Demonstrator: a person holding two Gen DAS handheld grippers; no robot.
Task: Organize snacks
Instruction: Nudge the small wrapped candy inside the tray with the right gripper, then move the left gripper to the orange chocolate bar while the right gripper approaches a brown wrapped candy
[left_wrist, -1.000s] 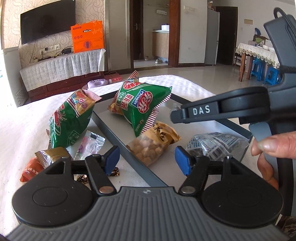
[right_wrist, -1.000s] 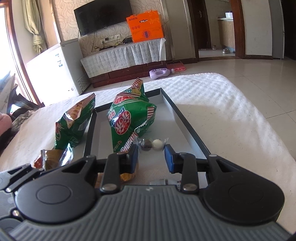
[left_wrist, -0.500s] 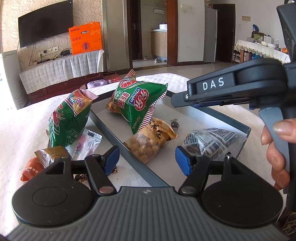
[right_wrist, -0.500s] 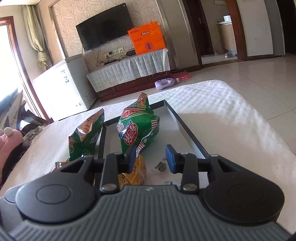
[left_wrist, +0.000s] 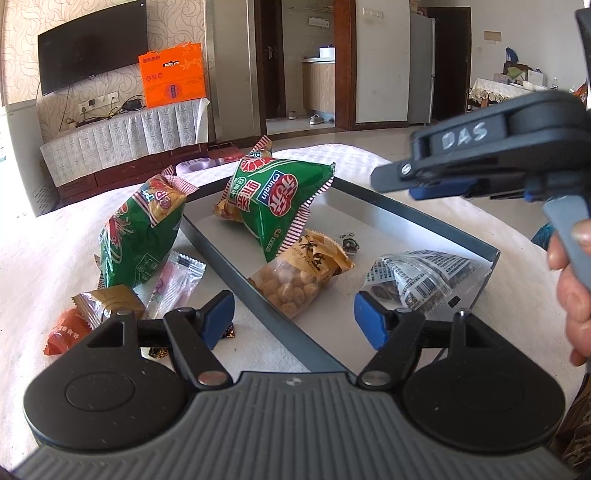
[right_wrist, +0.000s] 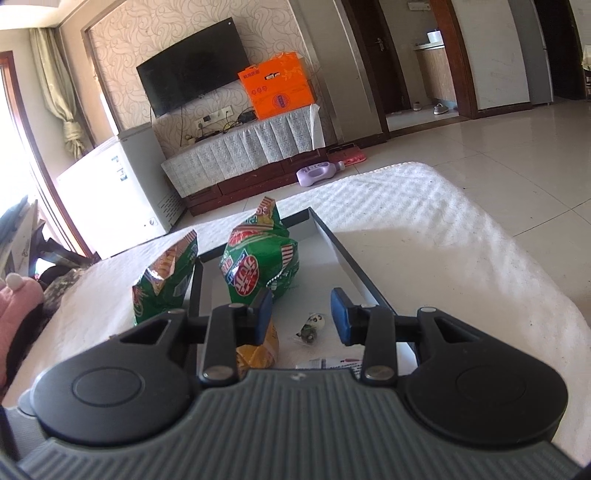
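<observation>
A grey tray (left_wrist: 424, 218) lies on a white cloth. In it are a green chip bag (left_wrist: 277, 199), a clear bag of peanuts (left_wrist: 299, 277), a small wrapped candy (left_wrist: 349, 243) and a newsprint-patterned bag (left_wrist: 417, 273). Left of the tray lie a second green bag (left_wrist: 140, 229), a pink sachet (left_wrist: 173, 280), a gold packet (left_wrist: 107, 301) and an orange packet (left_wrist: 66, 332). My left gripper (left_wrist: 293, 321) is open and empty over the tray's near corner. My right gripper (right_wrist: 301, 315) is open and empty above the tray, over the candy (right_wrist: 310, 326); it also shows in the left wrist view (left_wrist: 443, 181).
The cloth-covered table (right_wrist: 443, 229) drops off at its right and far edges. Beyond it are a TV stand (right_wrist: 240, 147), a white freezer (right_wrist: 114, 192) and tiled floor. A pink plush (right_wrist: 14, 310) sits at the left edge.
My right gripper has risen and pulled back from the tray, leaving the small candy lying in it. My left gripper has barely moved.
</observation>
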